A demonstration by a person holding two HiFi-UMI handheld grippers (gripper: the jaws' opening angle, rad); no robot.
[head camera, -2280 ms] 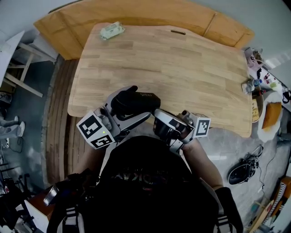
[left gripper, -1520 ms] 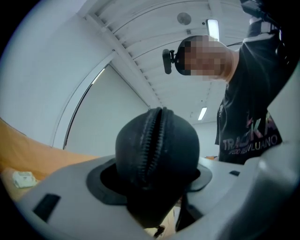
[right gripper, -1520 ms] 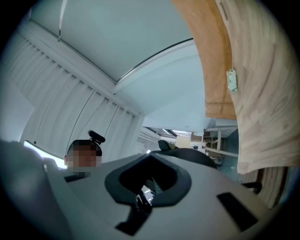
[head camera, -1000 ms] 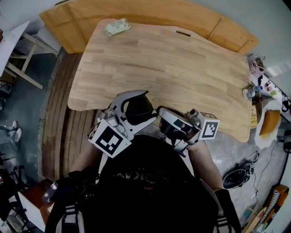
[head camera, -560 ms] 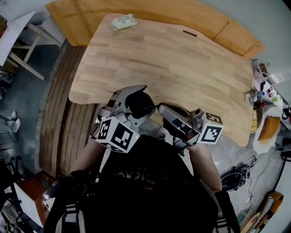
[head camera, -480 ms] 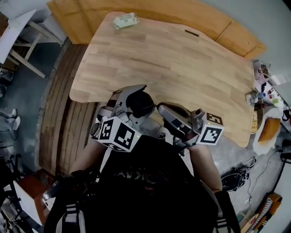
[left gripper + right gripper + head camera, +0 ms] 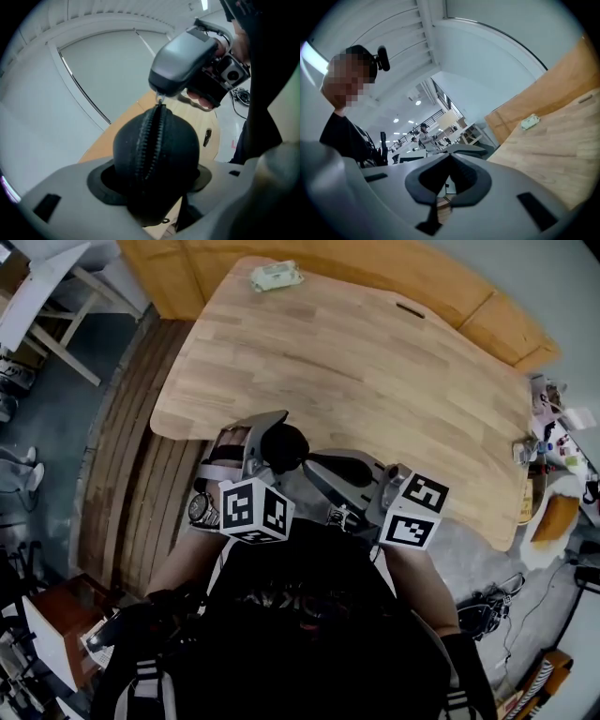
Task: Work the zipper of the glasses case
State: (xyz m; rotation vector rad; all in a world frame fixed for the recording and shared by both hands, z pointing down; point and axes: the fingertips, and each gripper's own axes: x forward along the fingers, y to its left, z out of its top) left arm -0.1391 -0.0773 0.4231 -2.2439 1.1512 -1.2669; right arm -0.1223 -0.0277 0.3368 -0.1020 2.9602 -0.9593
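The left gripper point(image 7: 267, 442) is seen rolled over, with its marker cube turned toward the person. Its jaws are spread wide and pressed against the sides of the glasses case point(image 7: 154, 154). The case is thus grasped firmly and is held in the air just off the near edge of the table point(image 7: 375, 362), close to the person's chest. A couple of seconds earlier it was held lying lengthwise over the table edge. Since then it has been tipped up on end and drawn back, so that one rounded end is pointed away from the left gripper. The zipper point(image 7: 151, 140) is shown running up the middle of that end, with its teeth closed along the whole visible stretch. At its top the small metal pull point(image 7: 160, 99) is met by the tip of the right gripper point(image 7: 314, 465), which has been brought in against the case during the last second. Its fingers are clenched tight, and the pull is judged to be pinched between them. The case is therefore braced and the pull taken, so the sliding stroke is judged ready to be started.
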